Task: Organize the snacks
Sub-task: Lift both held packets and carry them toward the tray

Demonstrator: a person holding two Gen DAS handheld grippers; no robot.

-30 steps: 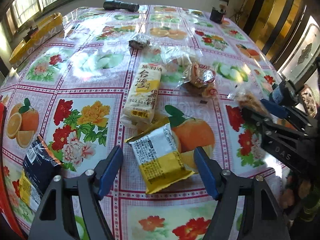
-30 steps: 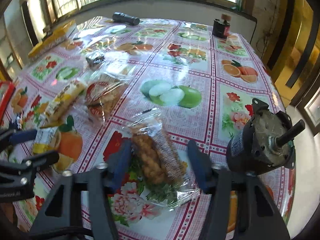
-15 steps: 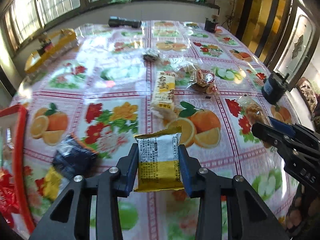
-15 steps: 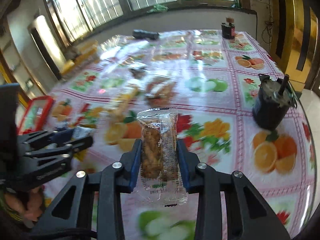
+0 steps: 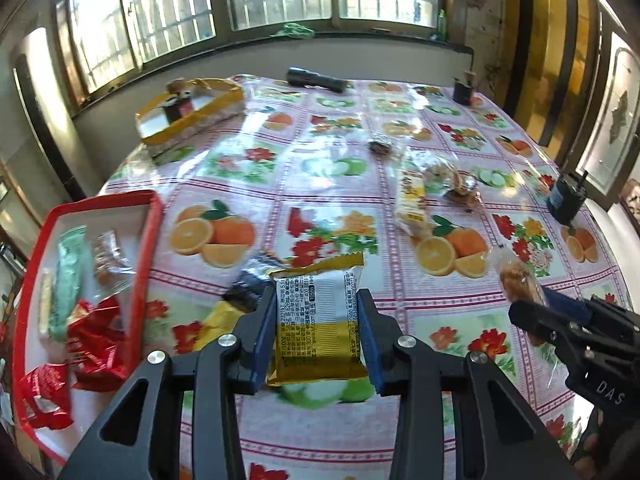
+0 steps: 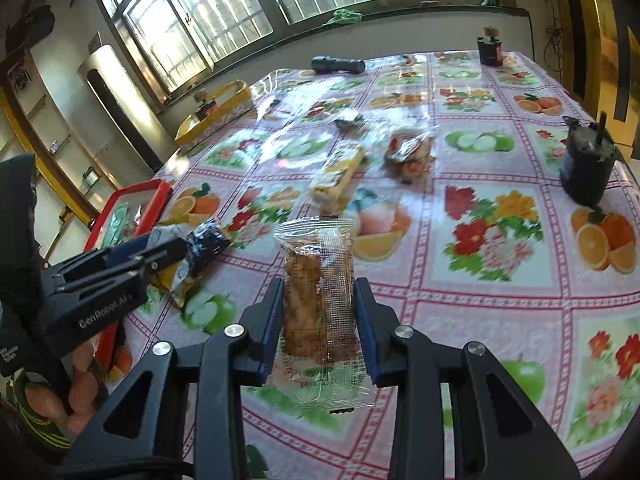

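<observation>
My left gripper [image 5: 316,300] is shut on a yellow and white snack packet [image 5: 318,328], held above the table. My right gripper [image 6: 318,288] is shut on a clear-wrapped brown pastry [image 6: 320,292], also lifted. A red-rimmed tray [image 5: 148,248] with several snacks in it, red and green packets among them, sits at the left. A dark packet [image 5: 250,288] lies just past the left gripper. A long yellow and white bar [image 5: 412,200] and a clear bag of round cakes [image 5: 456,184] lie mid-table.
A yellow tray [image 5: 188,114] stands at the far left. A black flashlight [image 5: 316,79] lies at the far edge. A dark motor [image 6: 586,164] stands at the right side. A small dark jar [image 6: 490,50] sits at the far right corner.
Both grippers closed on their snacks, lifted them off the table and swung left, bringing the red tray into view.
</observation>
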